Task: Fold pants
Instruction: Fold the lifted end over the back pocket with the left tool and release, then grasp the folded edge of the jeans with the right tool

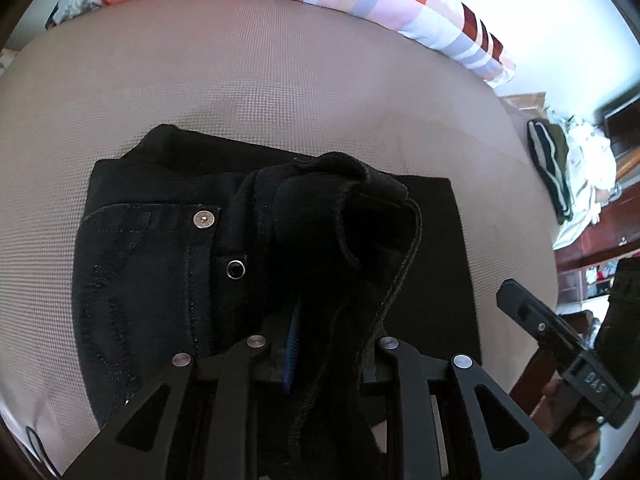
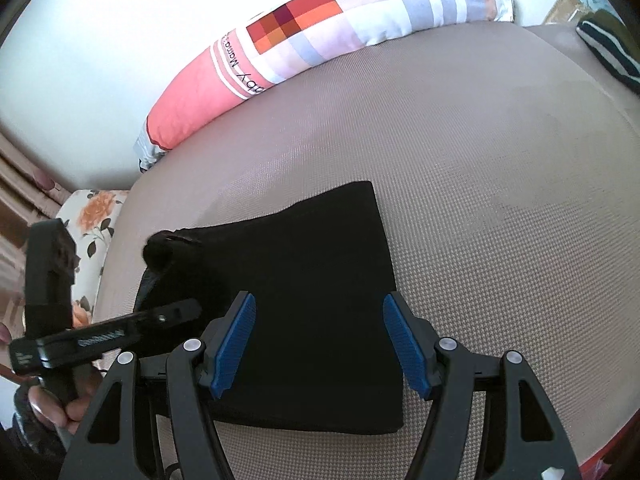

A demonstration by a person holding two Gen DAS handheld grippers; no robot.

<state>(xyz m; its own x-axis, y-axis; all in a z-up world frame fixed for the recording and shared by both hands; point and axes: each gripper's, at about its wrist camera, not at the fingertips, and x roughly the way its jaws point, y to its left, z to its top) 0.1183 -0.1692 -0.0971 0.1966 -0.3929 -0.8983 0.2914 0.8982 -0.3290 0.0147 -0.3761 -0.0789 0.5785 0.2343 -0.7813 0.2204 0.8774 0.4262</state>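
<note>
The black denim pants lie partly folded on a beige woven-mesh mattress. In the left wrist view a bunched-up fold of waistband hides the left tool's fingertips; only a sliver of blue pad shows, so the tool is closed on that raised cloth. A silver rivet button and a black eyelet show beside it. The right tool hangs wide apart over the flat folded part of the pants, its blue ribbed pads gripping nothing. A long pink and checked pillow lies along the far edge.
</note>
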